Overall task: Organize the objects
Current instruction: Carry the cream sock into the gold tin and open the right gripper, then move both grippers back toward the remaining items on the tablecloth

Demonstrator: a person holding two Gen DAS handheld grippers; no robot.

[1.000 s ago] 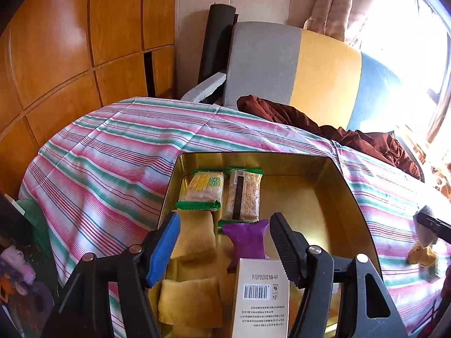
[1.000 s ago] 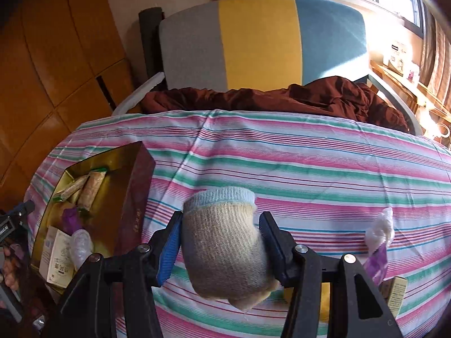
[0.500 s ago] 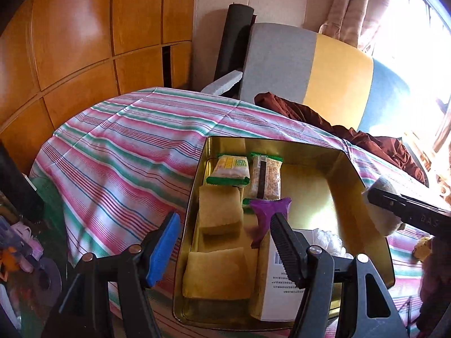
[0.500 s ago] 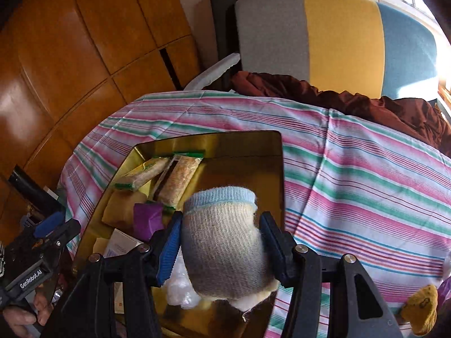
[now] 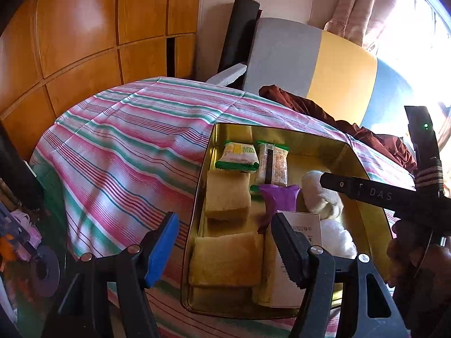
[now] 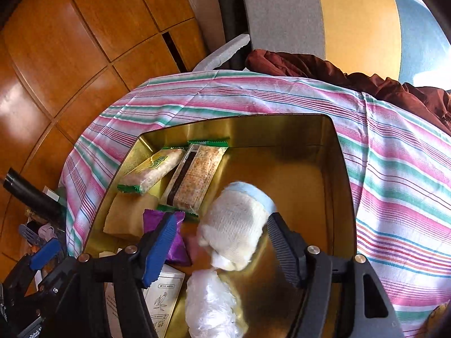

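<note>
Over the gold tin [image 6: 342, 169], the right gripper [image 6: 218, 242] is opening; the rolled sock [image 6: 236, 222] sits loose between its jaws, above a white plastic wad [image 6: 210, 307], beside the purple packet [image 6: 157, 219]. The left gripper [image 5: 225, 242] hangs half-open, empty, at the tin's near-left rim.

"DAS" on black tongs arm [image 5: 377, 194], small unreadable print on white box [image 5: 305, 229]

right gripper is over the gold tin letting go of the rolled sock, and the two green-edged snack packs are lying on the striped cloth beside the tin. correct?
Not quite. The two snack packs lie inside the gold tin, at its far end, not on the striped cloth; the right wrist view shows it. The rest holds: the right gripper is over the tin, jaws opening, with the rolled sock between them.
</note>
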